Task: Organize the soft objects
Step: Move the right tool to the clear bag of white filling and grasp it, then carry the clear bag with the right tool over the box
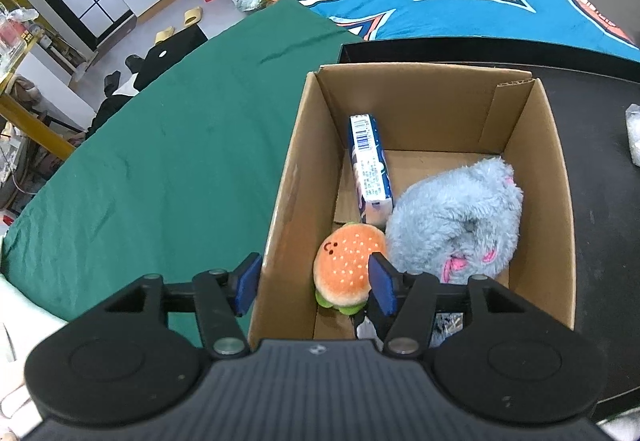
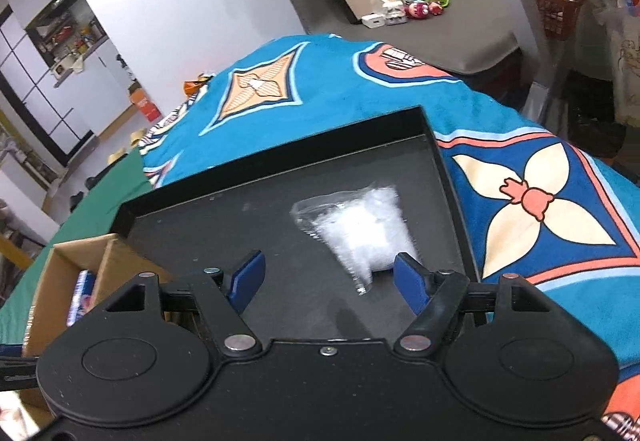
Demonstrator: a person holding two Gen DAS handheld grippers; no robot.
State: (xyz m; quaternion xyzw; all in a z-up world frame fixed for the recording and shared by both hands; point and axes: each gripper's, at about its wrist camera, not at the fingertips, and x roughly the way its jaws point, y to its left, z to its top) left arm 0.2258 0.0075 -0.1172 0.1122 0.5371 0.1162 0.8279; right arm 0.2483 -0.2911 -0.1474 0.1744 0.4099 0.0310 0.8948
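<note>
Scene: a cardboard box (image 1: 400, 89) is set at the left end of a black tray (image 2: 280, 241); a green cloth (image 1: 160, 161) and a blue patterned blanket (image 2: 328, 89) are spread underneath.
Box contents: a burger plush (image 1: 348, 269), a grey fluffy plush (image 1: 456, 221) and a blue-and-white carton (image 1: 368, 165) are seen inside; the burger lies against the near-left wall, touching the grey plush.
Remaining item: a clear bag of white stuffing (image 2: 360, 233) is left on the tray floor, apart from the box.
Left gripper (image 1: 316, 283): jaws are held apart, nothing pinched; the box's near-left wall is straddled, one pad outside, one inside just in front of the burger.
Right gripper (image 2: 330, 281): jaws are spread, nothing gripped; it is angled down at the tray.
Key relation: the bag lies just ahead of the right gripper, offset toward its right pad, which overlaps the bag's lower edge in view; contact cannot be told. The bag's long axis runs from the wide far end to the narrow near corner, roughly along the pointing line.
Nearer hand: right; the bag shows only at the far right edge of the left view.
Judged next: the right gripper would need shifting rightward to centre the bag, then closing across its narrow width.
Risk: the slick film may slip or only a corner be pinched.
</note>
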